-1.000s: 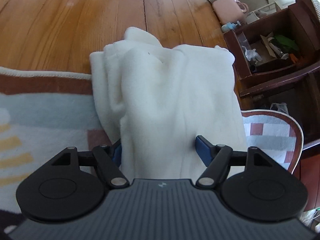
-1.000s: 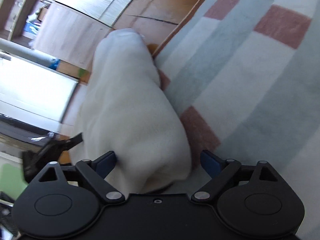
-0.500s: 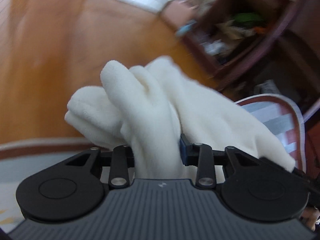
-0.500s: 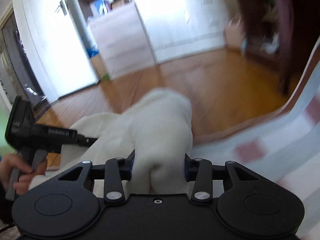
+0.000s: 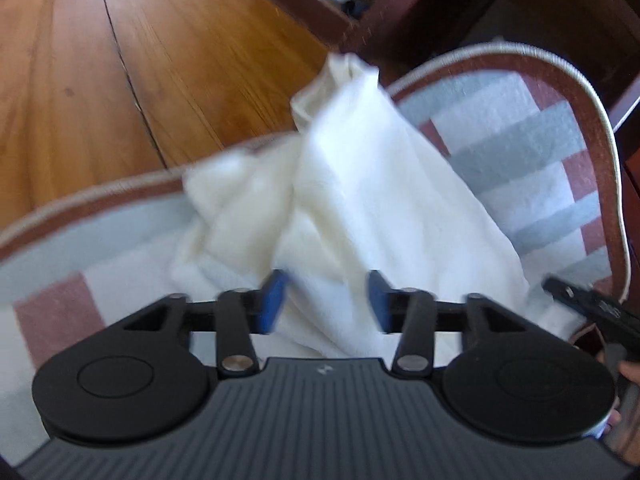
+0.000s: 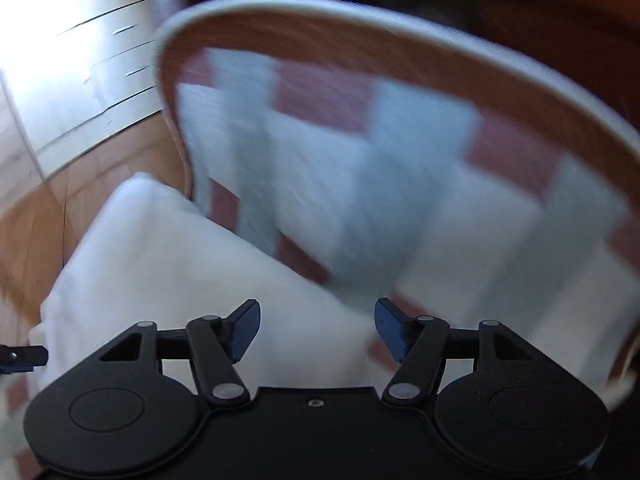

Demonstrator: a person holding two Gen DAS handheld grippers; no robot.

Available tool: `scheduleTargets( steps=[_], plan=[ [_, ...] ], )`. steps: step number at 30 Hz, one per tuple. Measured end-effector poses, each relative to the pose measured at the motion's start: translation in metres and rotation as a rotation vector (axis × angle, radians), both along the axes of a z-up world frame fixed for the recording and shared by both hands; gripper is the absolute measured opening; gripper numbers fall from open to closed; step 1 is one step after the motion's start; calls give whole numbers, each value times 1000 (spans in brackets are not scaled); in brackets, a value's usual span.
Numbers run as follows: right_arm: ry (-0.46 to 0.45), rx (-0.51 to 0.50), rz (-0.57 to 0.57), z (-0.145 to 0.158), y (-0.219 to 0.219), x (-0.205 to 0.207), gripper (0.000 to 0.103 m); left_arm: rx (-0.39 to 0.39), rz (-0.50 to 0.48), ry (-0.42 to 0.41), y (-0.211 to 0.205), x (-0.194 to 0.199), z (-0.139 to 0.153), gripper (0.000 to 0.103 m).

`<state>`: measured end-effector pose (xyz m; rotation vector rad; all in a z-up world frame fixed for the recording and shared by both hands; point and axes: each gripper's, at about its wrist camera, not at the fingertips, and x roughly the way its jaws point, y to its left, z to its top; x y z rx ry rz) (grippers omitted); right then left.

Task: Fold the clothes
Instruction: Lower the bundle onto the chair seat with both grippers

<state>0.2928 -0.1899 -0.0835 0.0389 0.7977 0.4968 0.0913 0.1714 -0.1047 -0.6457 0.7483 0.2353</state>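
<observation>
A white fleece garment [image 5: 360,200] lies bunched on the checked rug [image 5: 520,160], its far end reaching the rug's edge. My left gripper [image 5: 326,300] is open, its blue pads on either side of a raised fold, not pinching it. In the right wrist view the garment [image 6: 180,272] lies at the lower left on the rug [image 6: 400,168]. My right gripper [image 6: 318,330] is open over the garment's near edge. Both views are motion-blurred.
Wooden floor [image 5: 100,60] lies beyond the rug. Dark wooden furniture [image 5: 420,4] with clutter stands at the far right. White drawers [image 6: 80,60] show at the far left of the right wrist view. The other gripper's tip [image 5: 588,304] shows at right.
Both grippers were shut on the lifted garment half a second ago; now both have opened and the garment has dropped onto the rug. Both cameras swung down toward the rug.
</observation>
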Motion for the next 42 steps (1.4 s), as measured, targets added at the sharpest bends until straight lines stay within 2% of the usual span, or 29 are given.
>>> scheduleTargets(
  steps=[1,4,8,10,12,13,14,16,17,18,19,20,21,22,23,25,27,28,30,32,33,34,35,36,38,39,40,42],
  plan=[
    [42,36,-9,-5,-4,2,72,11,16,-8,5,-6,1,59],
    [168,140,-37,-19,-15,10,76,-28,64,33,26,-14,-4,59],
    [319,223,-96,-47,-14,30,85,-158,74,57,45,-16,-19,59],
    [391,283,-131,-64,-15,36,86,-242,68,34,49,-13,-31,64],
    [446,353,-165,-80,-15,39,91,-333,76,-1,50,-10,-43,66],
    [450,393,-176,-88,-14,40,93,-361,86,-7,50,-7,-49,67],
    [441,437,-183,-93,-14,40,99,-386,94,-14,50,-3,-54,70],
    [394,483,-180,-97,-8,38,100,-383,87,-37,46,10,-60,75],
    [370,484,-165,-97,-3,37,97,-384,75,-56,44,17,-64,72],
    [342,471,-129,-96,3,35,81,-382,78,-68,42,23,-67,68],
    [306,445,-98,-93,9,32,77,-371,77,-78,40,29,-69,41],
    [249,409,-72,-85,12,26,63,-290,50,-78,33,39,-59,27],
    [180,388,-42,-76,14,18,56,-210,23,-79,26,49,-49,25],
    [108,368,-10,-65,16,9,45,-123,-7,-82,17,58,-38,24],
    [33,348,24,-52,18,-4,40,4,-62,-117,2,64,-18,23],
    [-92,309,51,-30,25,-32,38,173,-150,-202,-25,72,14,23],
    [-179,263,45,-14,31,-54,38,221,-182,-234,-35,81,29,24],
    [-170,227,11,-16,30,-53,38,243,-197,-247,-40,86,36,24],
    [-152,154,-57,-21,28,-50,43,232,-186,-186,-37,97,29,24],
    [-133,82,-124,-25,26,-47,46,200,-151,-72,-33,103,11,25],
    [-92,70,-152,-30,23,-43,48,201,-123,-4,-33,101,3,25],
    [1,95,-169,-37,16,-35,50,202,-95,64,-32,99,-6,27],
    [68,121,-190,-41,9,-31,60,201,-66,125,-32,96,-13,34],
    [79,132,-208,-39,4,-35,70,194,-31,128,-30,87,-16,37],
    [61,100,-215,-29,-1,-46,70,174,42,93,-24,68,-15,49],
    [55,88,-203,-24,-4,-52,70,178,78,92,-21,60,-13,50],
    [61,93,-163,-21,-7,-58,70,179,112,91,-18,53,-12,51],
    [113,142,-79,-22,-11,-69,70,129,156,72,-12,41,-9,56]
  ],
)
